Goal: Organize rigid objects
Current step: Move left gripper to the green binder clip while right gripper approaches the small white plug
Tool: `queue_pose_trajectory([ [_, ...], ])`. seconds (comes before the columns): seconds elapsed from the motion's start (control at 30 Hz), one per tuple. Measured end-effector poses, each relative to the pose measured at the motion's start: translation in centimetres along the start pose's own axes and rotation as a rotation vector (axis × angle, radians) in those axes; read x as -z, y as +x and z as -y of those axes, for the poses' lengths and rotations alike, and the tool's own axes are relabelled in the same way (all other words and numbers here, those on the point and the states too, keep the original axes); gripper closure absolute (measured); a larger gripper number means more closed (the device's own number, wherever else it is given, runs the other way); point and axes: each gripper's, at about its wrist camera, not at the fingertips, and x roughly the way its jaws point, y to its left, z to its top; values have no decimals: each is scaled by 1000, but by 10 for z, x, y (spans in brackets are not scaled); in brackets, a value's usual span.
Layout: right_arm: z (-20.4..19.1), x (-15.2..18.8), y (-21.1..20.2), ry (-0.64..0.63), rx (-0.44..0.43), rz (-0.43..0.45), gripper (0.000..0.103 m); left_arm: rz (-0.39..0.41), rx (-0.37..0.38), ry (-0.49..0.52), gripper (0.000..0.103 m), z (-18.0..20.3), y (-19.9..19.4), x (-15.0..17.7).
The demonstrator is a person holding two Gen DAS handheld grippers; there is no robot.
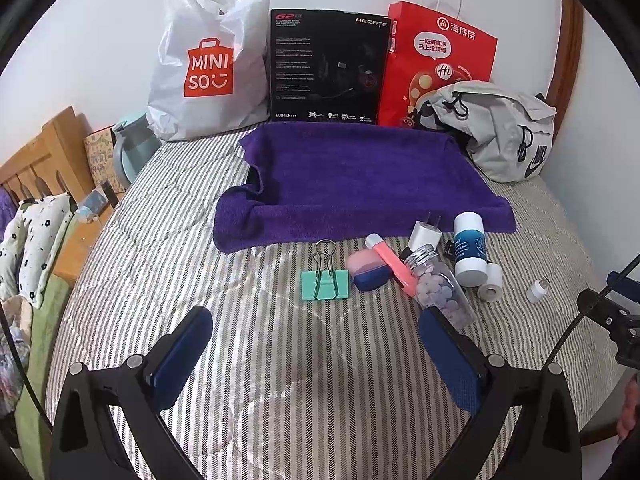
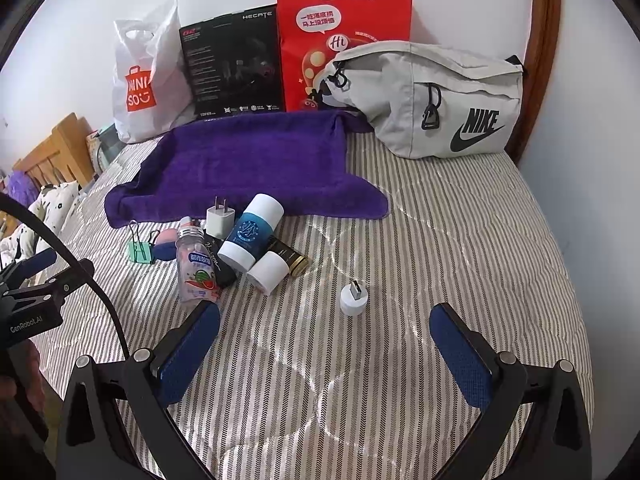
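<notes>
Rigid objects cluster on your striped quilted bed (image 2: 440, 220), just in front of the plush purple towel (image 1: 360, 176): a mint metal binder clip (image 1: 325, 282), a clear plastic tablet bottle (image 1: 438, 286), a white cylindrical tube (image 2: 250, 232), a boxy white charger plug (image 2: 219, 220). Your left hand-held gripper (image 1: 316, 340) and right hand-held gripper (image 2: 326, 340) both hover spread wide, empty.

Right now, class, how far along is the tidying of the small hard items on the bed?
Done: nothing yet; the purple towel lies bare. In hand: nothing; the left tongs and right tongs are both open and hold nothing. Left: everything. The green binder clip, charger plug, blue-and-white tube and small white adapter all sit on the striped bedding.
</notes>
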Motion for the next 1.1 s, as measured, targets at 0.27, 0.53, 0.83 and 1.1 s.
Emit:
queue_pose_trajectory([
  [0.27,-2,1,1,-2,-5,-4,0,-14,-3,1,0,-3,3,-3],
  [0.53,-5,-1,1,-4,-20,-5,0,-8,0,3,0,-3,1,-5],
  [0.83,-4,-2,0,-5,-15,0,0,-9,-1,-3,0,-3,1,-4],
  [1.1,-5,-3,-1,-9,-17,-1,0,-11,-6,-2,0,-3,2,-4],
])
